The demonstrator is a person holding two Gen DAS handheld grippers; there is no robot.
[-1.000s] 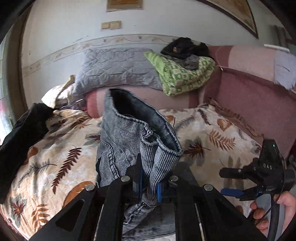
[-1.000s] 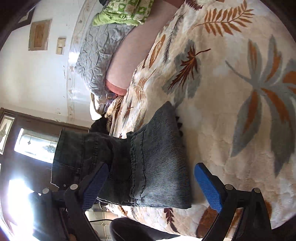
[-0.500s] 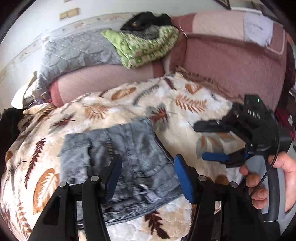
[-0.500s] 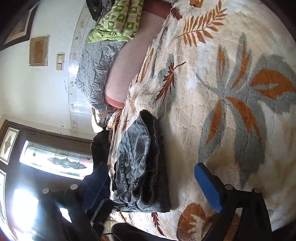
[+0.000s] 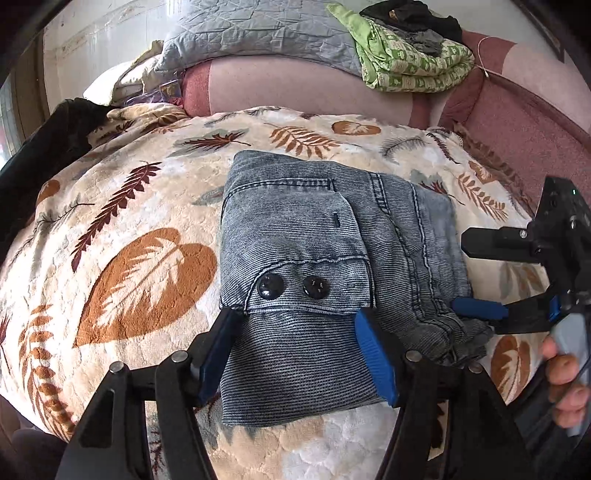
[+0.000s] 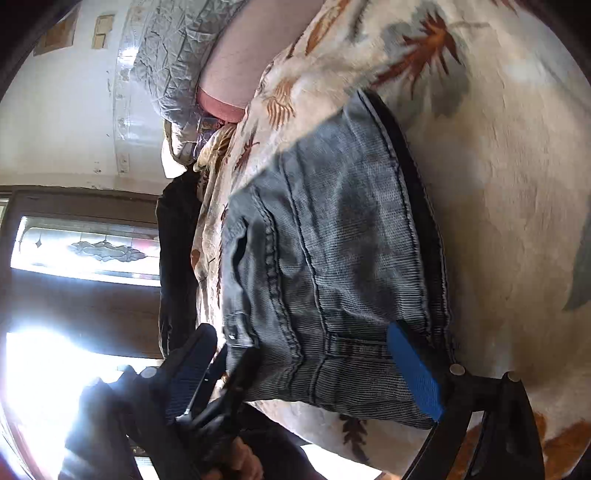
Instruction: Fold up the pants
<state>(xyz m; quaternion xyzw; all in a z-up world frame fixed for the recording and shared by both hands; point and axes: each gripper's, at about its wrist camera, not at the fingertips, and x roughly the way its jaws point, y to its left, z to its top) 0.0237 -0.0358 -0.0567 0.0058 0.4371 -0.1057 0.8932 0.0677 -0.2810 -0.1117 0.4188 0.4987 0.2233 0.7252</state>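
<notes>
The pants [image 5: 325, 258], of grey-blue denim, are seen folded into a compact bundle lying flat on the leaf-patterned blanket [image 5: 122, 229], with two black buttons [image 5: 291, 286] turned upward near the front edge. The left gripper [image 5: 295, 343] is held low over that near edge, angled downward; its jaws are opening, and the front of the bundle is framed between the blue pads without being pressed by them. The right gripper [image 6: 306, 373] is brought in from the bundle's right side, as shown in the left wrist view, where one blue pad [image 5: 480, 308] is seen at the rumpled edge of the cloth. In the right wrist view its jaws are spread wide, the seamed side of the pants is seen between them, and no pinch on the fabric is visible. A person's hand [image 5: 565, 384] is wrapped around the right gripper's handle. Behind the blanket, a grey quilted pillow [image 5: 258, 33] and a green patterned cloth [image 5: 410, 62] are piled on the pink sofa back [image 5: 295, 85].
</notes>
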